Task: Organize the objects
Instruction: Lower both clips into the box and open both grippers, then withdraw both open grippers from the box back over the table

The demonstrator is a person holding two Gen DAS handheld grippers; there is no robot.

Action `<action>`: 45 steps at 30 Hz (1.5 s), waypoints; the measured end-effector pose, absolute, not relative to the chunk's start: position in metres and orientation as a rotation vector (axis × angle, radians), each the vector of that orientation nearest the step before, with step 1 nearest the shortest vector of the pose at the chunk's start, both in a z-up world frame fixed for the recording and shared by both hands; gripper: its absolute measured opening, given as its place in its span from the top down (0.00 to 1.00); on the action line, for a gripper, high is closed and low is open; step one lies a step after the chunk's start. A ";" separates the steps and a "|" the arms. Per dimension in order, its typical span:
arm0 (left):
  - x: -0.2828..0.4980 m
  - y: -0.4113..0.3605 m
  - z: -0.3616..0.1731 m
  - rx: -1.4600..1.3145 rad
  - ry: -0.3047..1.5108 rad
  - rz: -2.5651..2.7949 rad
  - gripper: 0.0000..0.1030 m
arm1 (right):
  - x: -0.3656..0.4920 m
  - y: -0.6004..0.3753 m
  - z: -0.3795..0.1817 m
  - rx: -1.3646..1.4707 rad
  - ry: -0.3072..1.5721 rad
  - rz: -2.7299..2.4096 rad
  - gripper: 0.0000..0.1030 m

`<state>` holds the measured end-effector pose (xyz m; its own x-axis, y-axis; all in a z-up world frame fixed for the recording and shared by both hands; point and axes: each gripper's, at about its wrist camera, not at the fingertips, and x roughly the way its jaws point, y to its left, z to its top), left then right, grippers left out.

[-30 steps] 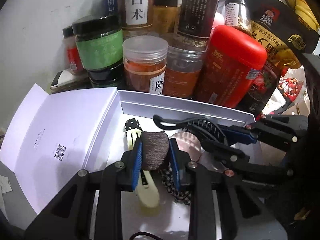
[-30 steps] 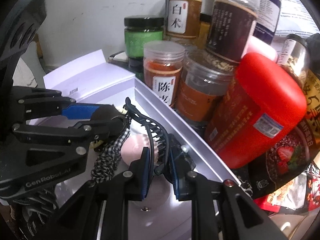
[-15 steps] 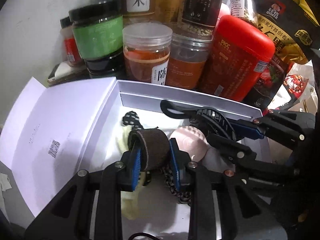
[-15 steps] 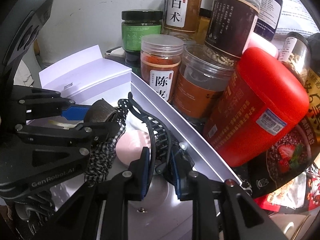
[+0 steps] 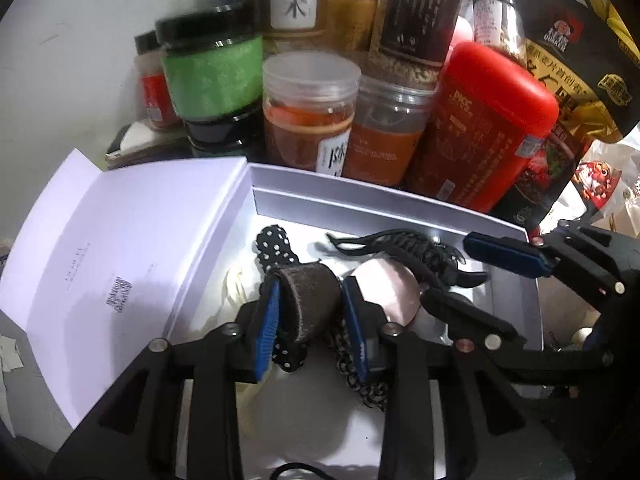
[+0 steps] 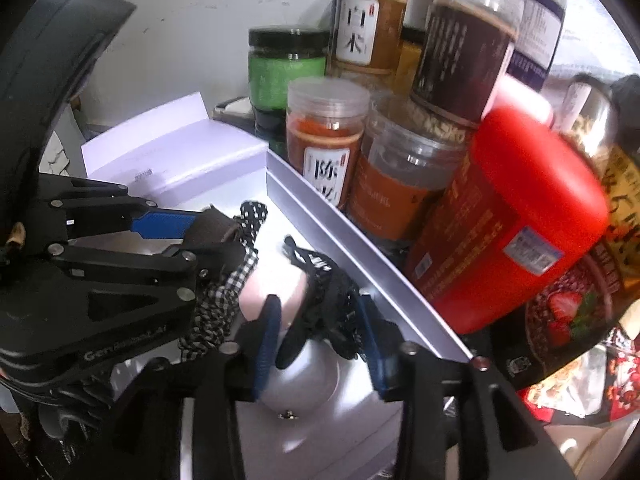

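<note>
Both grippers are down inside the white box (image 5: 360,204), and both are letting go. Jaws of the left gripper (image 5: 310,316) are opening; the brown band (image 5: 306,300) sits between the blue pads, touching the left one, with a small gap at the right one, so the grip looks as good as gone. Jaws of the right gripper (image 6: 320,332) are opening too. The black hair claw (image 6: 324,300) lies between its pads, and gaps show on both sides, so it looks dropped, not held. In the left view the claw lies across the back of the box, by the far wall. Right next to it is a round pink thing (image 5: 386,292). A black dotted hair tie (image 5: 276,246) lies behind the brown band, a checked hair tie (image 6: 224,296) lies under the left gripper, and something pale yellow (image 5: 236,284) peeks out near the left wall. The box lid (image 5: 120,264) lies open flat on the left. Behind the box stand many jars (image 5: 308,108) and a red tub (image 5: 488,120), close together. So it seems most of the small hair things are in the box already. What may be left is lifting both grippers out and maybe shutting the lid. Whether more things wait outside the box cannot be told.
</note>
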<state>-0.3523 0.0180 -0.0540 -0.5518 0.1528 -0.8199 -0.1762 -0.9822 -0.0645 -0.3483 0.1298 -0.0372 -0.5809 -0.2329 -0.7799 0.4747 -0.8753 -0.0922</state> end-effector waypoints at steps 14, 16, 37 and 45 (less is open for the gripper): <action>-0.321 0.020 -0.001 -1.239 0.128 2.817 0.39 | -0.323 0.135 0.005 1.092 0.389 -2.535 0.43; -0.317 0.017 0.005 -1.233 0.120 2.829 0.39 | -0.317 0.139 0.010 1.080 0.382 -2.547 0.41; -0.230 0.013 0.039 -1.161 0.068 2.965 0.27 | -0.245 0.156 0.043 1.001 0.346 -2.563 0.34; -0.197 0.011 0.050 -1.166 0.056 3.019 0.27 | -0.219 0.160 0.051 0.991 0.313 -2.565 0.34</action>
